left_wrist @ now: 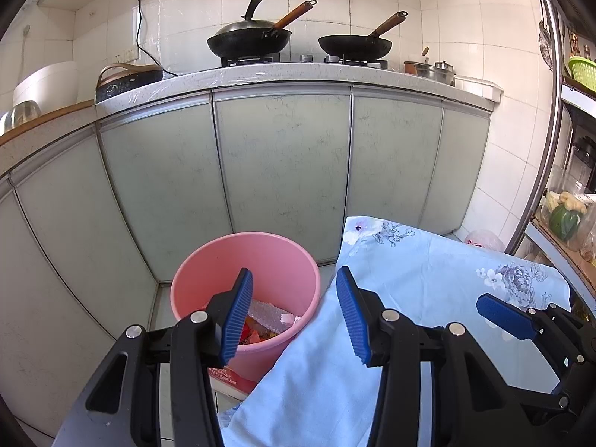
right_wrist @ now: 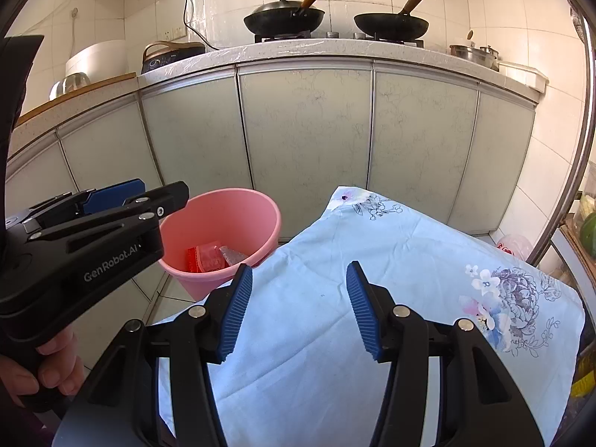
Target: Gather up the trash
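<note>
On the far left, on the counter, stand a white rice cooker (left_wrist: 46, 82) and a dark cooker with a tan handle (left_wrist: 128, 78), and further right two woks (left_wrist: 249, 39) sit on the gas stove. Below, on the floor just in front of the cabinet doors (left_wrist: 283, 156), is the pink bucket (left_wrist: 208, 272), and the trash (left_wrist: 266, 322) already lies inside it: a clear crumpled plastic piece and some red and orange wrappers. The left gripper (left_wrist: 294, 311) hovers above the near right side of the bucket, its blue fingers spread apart and holding nothing; its left finger is over the bucket mouth and its right finger over the edge of the light blue flowered cloth (left_wrist: 428, 272). To the right, the right gripper (right_wrist: 298, 309) hangs over this cloth, also with fingers apart and empty. On the cloth I can see no loose trash piece, only a small dark spot. So I judge that collecting is nearly finished or between two pieces. The relation that matters: the bucket lies ahead and to the left of both grippers, and the left gripper is clearly nearer to it, almost above the opening, so any next drop would be shorter for the left hand, while the right one must cross over the cloth edge
</note>
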`<state>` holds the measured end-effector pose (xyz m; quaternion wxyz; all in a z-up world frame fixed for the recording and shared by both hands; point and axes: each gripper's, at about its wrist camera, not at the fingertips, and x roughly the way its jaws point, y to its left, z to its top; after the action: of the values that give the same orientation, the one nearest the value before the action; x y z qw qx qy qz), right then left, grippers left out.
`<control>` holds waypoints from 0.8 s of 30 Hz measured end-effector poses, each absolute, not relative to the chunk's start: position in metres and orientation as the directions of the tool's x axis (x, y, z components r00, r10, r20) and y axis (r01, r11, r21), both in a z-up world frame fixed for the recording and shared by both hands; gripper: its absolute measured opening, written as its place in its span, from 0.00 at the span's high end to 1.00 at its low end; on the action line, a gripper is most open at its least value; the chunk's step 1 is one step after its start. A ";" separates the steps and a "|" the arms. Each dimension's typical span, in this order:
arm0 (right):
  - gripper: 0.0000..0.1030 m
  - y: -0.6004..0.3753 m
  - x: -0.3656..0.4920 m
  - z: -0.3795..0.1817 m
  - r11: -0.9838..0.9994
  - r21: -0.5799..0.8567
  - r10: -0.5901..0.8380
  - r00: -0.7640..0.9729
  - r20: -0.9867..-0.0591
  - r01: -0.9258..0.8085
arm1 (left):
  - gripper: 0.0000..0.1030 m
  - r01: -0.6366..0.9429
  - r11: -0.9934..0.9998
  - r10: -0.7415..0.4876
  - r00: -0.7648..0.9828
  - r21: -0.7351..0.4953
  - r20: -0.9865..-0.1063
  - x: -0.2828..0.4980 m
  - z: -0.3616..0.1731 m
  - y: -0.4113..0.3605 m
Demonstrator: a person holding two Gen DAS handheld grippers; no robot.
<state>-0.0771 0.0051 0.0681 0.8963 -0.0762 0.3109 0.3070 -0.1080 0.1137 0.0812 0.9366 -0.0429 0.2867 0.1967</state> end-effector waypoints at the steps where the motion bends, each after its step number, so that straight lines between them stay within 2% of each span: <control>1: 0.48 0.005 -0.077 0.068 0.800 0.055 0.503 0.618 -0.604 -0.598 | 0.55 -0.392 0.919 0.343 0.758 0.033 -0.555 -0.108 0.081 0.114; 24: 0.48 0.002 -0.069 0.059 0.806 0.061 0.494 0.612 -0.618 -0.589 | 0.55 -0.376 0.926 0.329 0.752 0.039 -0.572 -0.096 0.073 0.119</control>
<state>-0.0693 0.0019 0.0591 0.8948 -0.0742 0.3201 0.3024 -0.0965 0.1185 0.0734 0.9350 -0.0394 0.2977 0.1885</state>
